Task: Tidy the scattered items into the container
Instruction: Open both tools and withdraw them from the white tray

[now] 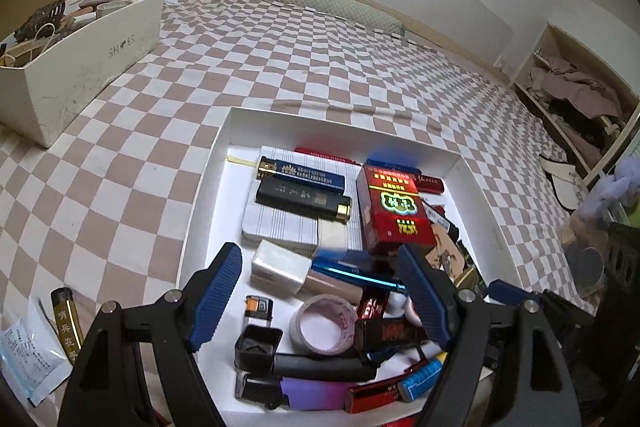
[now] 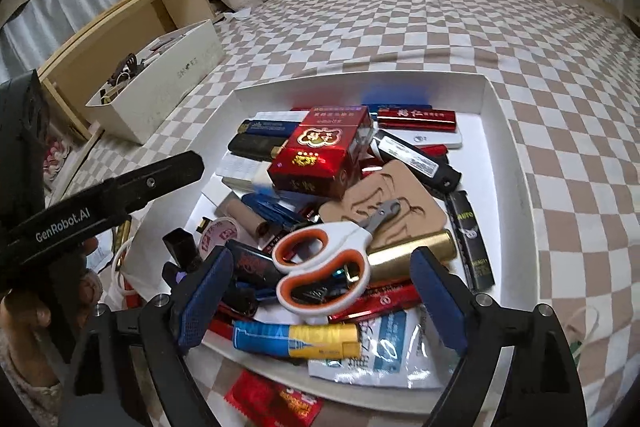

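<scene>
While the white tray (image 2: 504, 131) on the checkered bed (image 2: 460, 27) already holds most of the clutter, I see strays outside it — a gold-lettered lighter (image 1: 66, 319) and a paper sachet (image 1: 28, 359) off its near left. My right gripper (image 2: 320, 303) hangs with jaws spread, empty, over the scissors (image 2: 320, 263), which rest in the tray. My left gripper (image 1: 316, 291) is also wide and empty; I'd swing it left and pinch the lighter across its narrow sides.

Glossy red foil cigarette pack (image 2: 318, 151) catching the light, scissors (image 2: 324, 263) with smooth white-and-orange plastic handles, a shiny brass-look metal tube (image 2: 412, 251) beside them. Matt white cardboard tray (image 2: 504, 131) on soft checked cloth bedsheet (image 2: 520, 39). Crinkly clear plastic sachet (image 2: 384, 359).
</scene>
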